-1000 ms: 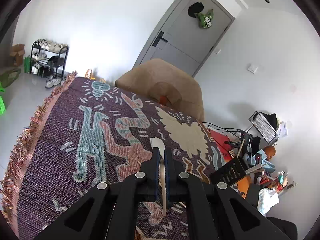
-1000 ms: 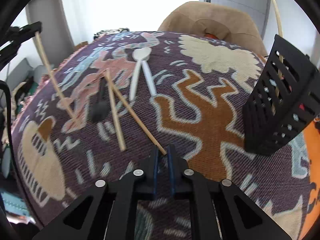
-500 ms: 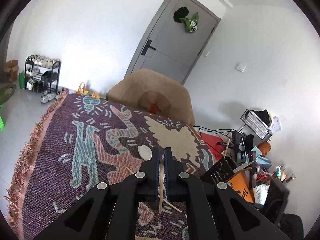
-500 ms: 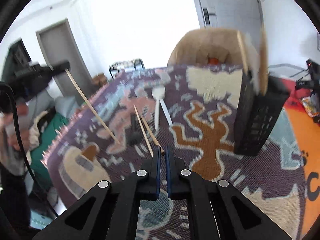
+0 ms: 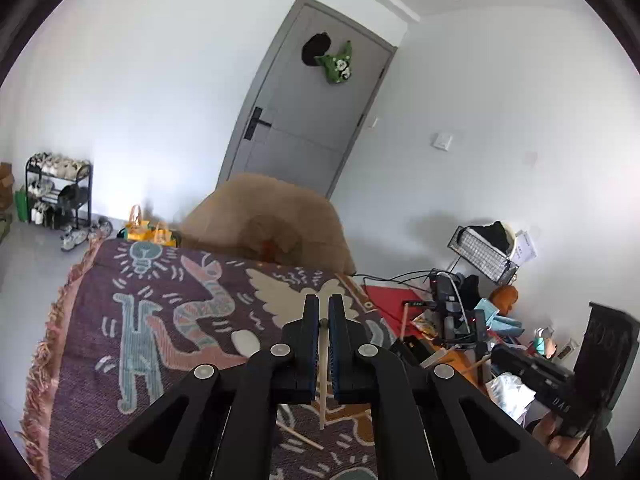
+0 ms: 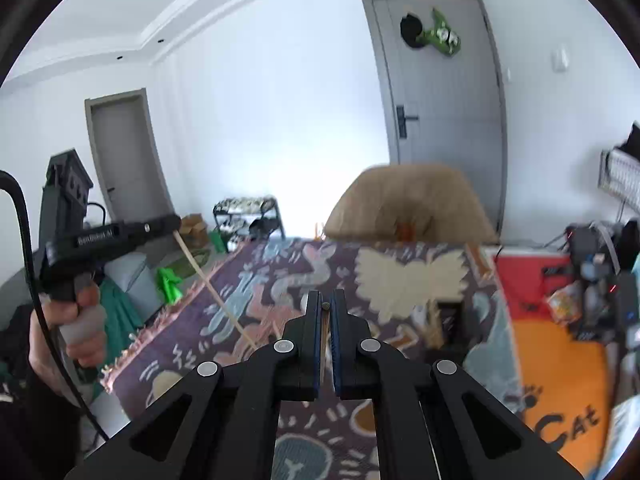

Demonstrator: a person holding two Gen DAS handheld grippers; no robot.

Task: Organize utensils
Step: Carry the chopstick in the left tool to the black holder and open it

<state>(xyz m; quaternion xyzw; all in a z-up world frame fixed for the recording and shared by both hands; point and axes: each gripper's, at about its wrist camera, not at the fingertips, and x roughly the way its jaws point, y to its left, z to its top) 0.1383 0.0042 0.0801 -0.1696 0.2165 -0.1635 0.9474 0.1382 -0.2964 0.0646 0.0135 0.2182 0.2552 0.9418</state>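
Two tongs are up over the desk, each clamped on one chopstick: the left tongs (image 5: 324, 310) pinch a pale chopstick (image 5: 322, 384) slanting down, the right tongs (image 6: 326, 306) another chopstick (image 6: 324, 332). One more stick (image 5: 300, 436) and a white spoon (image 5: 245, 341) lie on the patterned cloth (image 5: 160, 320), with the brown chair (image 5: 264, 220) at the far edge.

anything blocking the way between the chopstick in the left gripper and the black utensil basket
Nothing visible does. The left hand-held gripper holds the pale wooden chopstick above the patterned purple tablecloth; in the blurred right-wrist view, the black slotted utensil basket stands with open cloth before it.
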